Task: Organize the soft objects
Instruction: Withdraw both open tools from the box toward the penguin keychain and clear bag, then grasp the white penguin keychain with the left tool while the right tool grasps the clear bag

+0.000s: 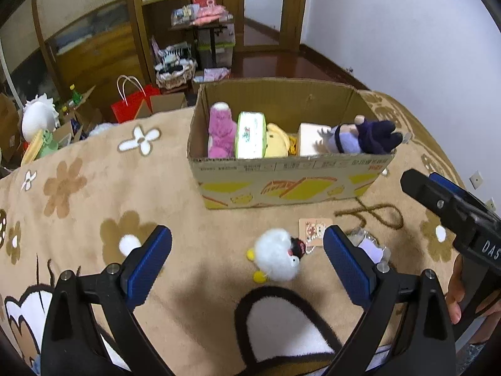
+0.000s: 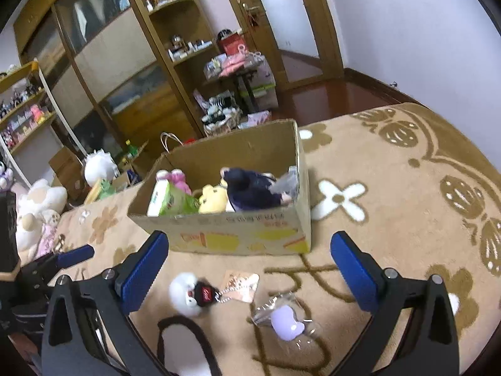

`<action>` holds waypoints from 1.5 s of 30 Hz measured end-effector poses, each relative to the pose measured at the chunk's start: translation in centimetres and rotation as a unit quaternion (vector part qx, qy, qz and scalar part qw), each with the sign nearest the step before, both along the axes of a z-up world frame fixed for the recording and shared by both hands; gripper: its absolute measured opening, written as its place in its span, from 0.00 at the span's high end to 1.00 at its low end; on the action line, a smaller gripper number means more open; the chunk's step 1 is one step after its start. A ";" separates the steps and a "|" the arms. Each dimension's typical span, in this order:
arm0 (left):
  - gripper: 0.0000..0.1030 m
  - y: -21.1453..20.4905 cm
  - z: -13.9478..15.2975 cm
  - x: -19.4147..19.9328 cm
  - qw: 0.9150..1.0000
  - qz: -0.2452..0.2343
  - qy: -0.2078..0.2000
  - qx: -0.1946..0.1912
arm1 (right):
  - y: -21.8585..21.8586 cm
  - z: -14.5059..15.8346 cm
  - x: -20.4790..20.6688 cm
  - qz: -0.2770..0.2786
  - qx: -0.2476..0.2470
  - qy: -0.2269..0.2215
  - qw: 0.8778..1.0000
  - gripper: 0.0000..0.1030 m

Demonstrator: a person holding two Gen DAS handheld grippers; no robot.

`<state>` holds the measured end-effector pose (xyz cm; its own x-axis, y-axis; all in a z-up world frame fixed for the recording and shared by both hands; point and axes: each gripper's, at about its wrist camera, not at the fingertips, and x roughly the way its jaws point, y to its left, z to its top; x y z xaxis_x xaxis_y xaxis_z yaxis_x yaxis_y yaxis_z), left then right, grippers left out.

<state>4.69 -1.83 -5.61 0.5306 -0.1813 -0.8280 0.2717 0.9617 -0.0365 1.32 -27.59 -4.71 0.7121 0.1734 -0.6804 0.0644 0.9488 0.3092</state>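
A small white fluffy plush (image 1: 275,260) with a black cap and yellow feet lies on the beige flowered blanket (image 1: 94,188), just ahead of my open left gripper (image 1: 247,244) and between its blue pads. Beside the plush lie a printed card tag (image 1: 314,230) and a purple soft piece in clear wrap (image 2: 286,319). My right gripper (image 2: 249,241) is open above the wrapped piece with nothing between its fingers. Beyond stands a cardboard box (image 1: 281,181) holding a pink plush (image 1: 220,131), a green tissue pack (image 1: 250,134), a yellow plush (image 1: 277,141) and a dark-haired doll (image 1: 360,138).
The right gripper (image 1: 429,181), held by a hand, shows at the right edge of the left wrist view. Past the blanket's far edge are a red bag (image 1: 131,106), boxes, more plush toys (image 2: 37,206) and wooden shelves (image 2: 188,47). Bare blanket lies left and right of the box.
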 end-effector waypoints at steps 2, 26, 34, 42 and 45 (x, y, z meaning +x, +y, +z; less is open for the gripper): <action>0.06 -0.1 -0.5 0.4 1.000 0.000 0.019 -0.004 | 0.2 -0.5 0.0 0.002 -0.010 0.014 1.000 0.00; 0.06 -0.2 -5.1 3.7 0.989 0.007 0.140 -0.047 | 0.5 -8.8 0.3 0.000 -0.020 0.204 0.979 0.00; 0.06 -2.3 -7.1 4.4 0.985 -0.014 0.170 -0.023 | 0.2 -10.6 1.1 0.001 -0.017 0.234 0.972 0.00; 0.06 -2.4 -9.3 5.2 0.979 -0.010 0.203 -0.012 | 1.1 -11.6 1.5 0.004 -0.047 0.251 0.967 0.00; 0.06 -2.4 -9.7 5.3 0.978 -0.003 0.206 -0.013 | 1.2 -11.8 1.6 0.006 -0.051 0.255 0.966 0.00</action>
<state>10.01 -4.27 -15.27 0.1516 -0.2075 -0.9664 0.2350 0.9573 -0.1687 2.93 -26.38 -16.47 0.2789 0.0930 -0.9558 0.1720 0.9744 0.1450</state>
